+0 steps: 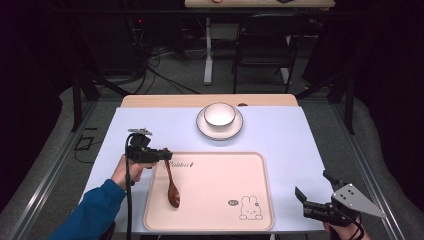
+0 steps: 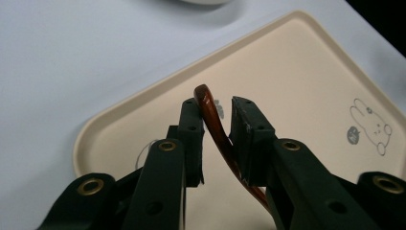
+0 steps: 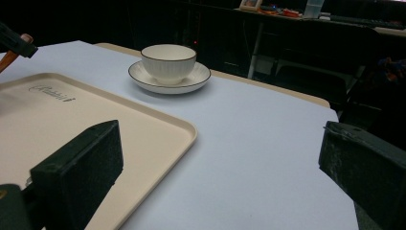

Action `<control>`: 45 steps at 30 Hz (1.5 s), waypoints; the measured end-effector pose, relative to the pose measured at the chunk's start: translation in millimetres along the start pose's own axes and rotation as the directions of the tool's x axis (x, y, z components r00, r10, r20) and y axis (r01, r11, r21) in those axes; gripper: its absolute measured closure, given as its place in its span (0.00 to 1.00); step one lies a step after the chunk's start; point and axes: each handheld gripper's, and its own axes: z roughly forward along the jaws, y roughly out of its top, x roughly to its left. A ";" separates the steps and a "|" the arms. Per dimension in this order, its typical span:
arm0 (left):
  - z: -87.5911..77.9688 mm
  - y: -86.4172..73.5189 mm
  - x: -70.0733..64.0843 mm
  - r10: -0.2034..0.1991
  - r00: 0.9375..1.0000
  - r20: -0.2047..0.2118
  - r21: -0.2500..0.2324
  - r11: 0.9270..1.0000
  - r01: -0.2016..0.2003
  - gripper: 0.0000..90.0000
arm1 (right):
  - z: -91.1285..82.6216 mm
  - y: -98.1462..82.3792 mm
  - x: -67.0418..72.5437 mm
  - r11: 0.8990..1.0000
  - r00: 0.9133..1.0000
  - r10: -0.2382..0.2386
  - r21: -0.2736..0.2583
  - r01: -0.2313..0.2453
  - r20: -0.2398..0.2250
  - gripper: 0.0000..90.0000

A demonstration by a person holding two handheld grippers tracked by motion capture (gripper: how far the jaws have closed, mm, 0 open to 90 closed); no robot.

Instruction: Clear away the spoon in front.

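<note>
Brown wooden spoon lay on the cream tray at lower left of the high view, bowl end down on the tray, handle tip raised between my left tongs. From the left tongs' own camera, one pad touched the handle and the other stood off with a gap, so I judged the grip released, likely setting the spoon down. My right tongs waited wide apart and empty at lower right, clear of the tray. Spoon bowl was cut off behind the jaws there. White bowl on its saucer sat beyond.

Spoon bowl hidden behind left tongs.
</note>
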 end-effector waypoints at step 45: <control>26.5 -14.8 -12.4 0.146 0.967 -0.208 0.138 0.983 -0.118 0.31 | -0.4 -0.1 0.2 1.000 1.000 -0.002 -0.003 0.002 -0.005 0.01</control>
